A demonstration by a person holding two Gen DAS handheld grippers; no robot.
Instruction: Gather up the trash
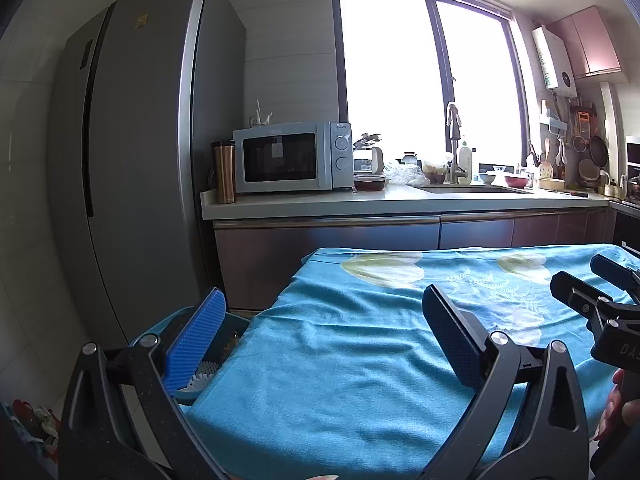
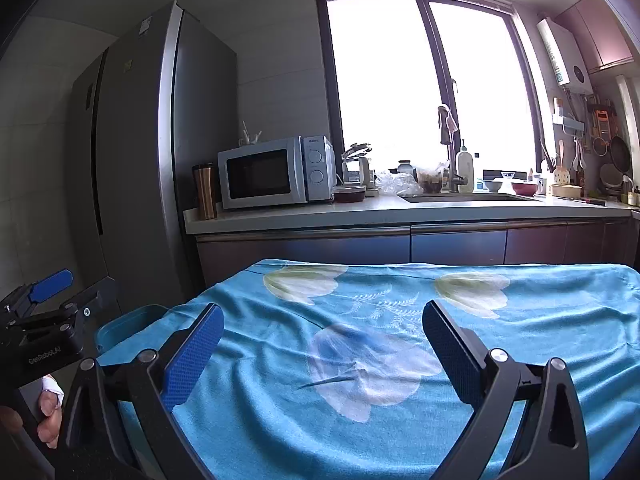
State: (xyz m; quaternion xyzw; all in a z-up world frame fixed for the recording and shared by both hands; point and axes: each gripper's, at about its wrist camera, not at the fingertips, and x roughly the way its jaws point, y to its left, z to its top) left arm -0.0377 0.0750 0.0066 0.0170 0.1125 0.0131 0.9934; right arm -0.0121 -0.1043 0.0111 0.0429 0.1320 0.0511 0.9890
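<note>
My left gripper (image 1: pixel 324 320) is open and empty, held over the left part of a table covered with a blue flowered cloth (image 1: pixel 360 360). My right gripper (image 2: pixel 322 334) is open and empty over the middle of the same cloth (image 2: pixel 360 420). A blue bin (image 1: pixel 208 344) stands beside the table's left edge, with some scraps inside; it also shows in the right wrist view (image 2: pixel 128 322). No trash shows on the cloth. The right gripper shows at the right of the left wrist view (image 1: pixel 592 292); the left gripper shows at the left of the right wrist view (image 2: pixel 48 292).
A tall grey fridge (image 1: pixel 140 160) stands at the left. Behind the table runs a kitchen counter (image 1: pixel 400 202) with a microwave (image 1: pixel 292 158), a copper tumbler (image 1: pixel 225 172), a sink (image 1: pixel 472 189), bowls and bottles. Crumpled wrappers (image 1: pixel 36 424) lie on the floor at lower left.
</note>
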